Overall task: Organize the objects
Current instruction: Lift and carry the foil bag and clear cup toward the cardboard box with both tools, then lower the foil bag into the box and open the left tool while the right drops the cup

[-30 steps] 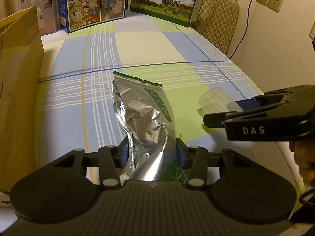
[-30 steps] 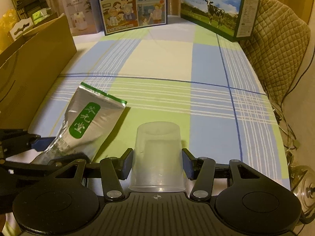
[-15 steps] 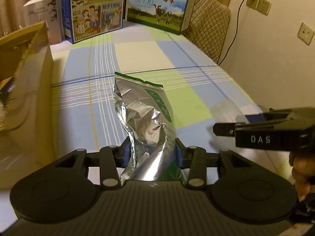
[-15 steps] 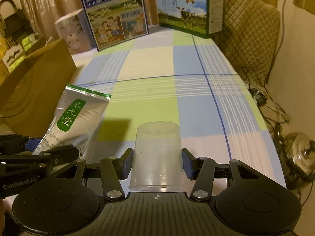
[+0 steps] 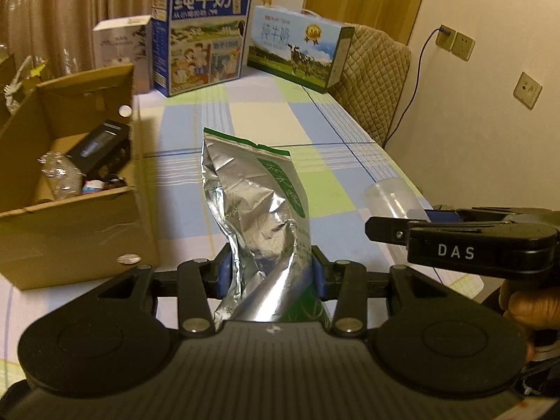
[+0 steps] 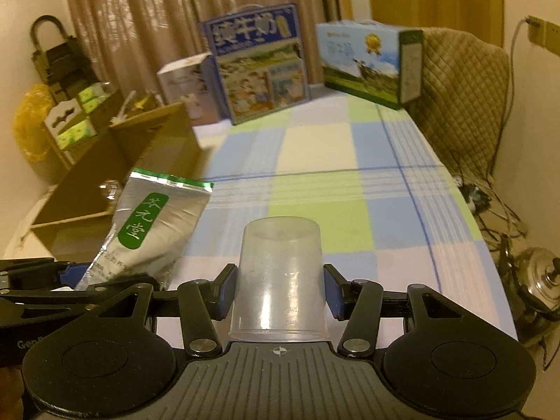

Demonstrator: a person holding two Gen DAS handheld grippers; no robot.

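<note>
- Your left hand-held gripper point(image 5: 269, 273) is squeezing a shiny silver bag point(image 5: 255, 210) near its bottom end. The blue pads point(image 5: 224, 273) press on both sides of the bag.
- The silver bag has a green label point(image 5: 281, 189) and a green strip along its top. It sticks up and away from you, crinkled, in the air above the checked cloth point(image 5: 245, 119).
- Your right hand-held gripper point(image 6: 279, 290) is holding a clear plastic cup point(image 6: 280, 280). The cup is upside down to the camera, with its open rim close to the gripper body and its closed end pointing away.
- The pads touch the cup on both sides.
- From the left camera, you can see the right hand-held gripper off to the right, with the cup poking out of it and your hand point(image 5: 528, 311) behind it.
- An open cardboard box point(image 5: 70, 231) sits on the left side of the bench. It has a dark pack point(image 5: 101, 147) and some clear plastic point(image 5: 59, 175) inside. The bag is just to the right of the box.
- Two milk cartons, a blue one point(image 5: 201, 31) and a green one point(image 5: 297, 52), stand at the far end, with a white box point(image 5: 119, 45) beside the blue one.
- A quilted chair back point(image 6: 462, 98) is at the right edge of the bench.
</note>
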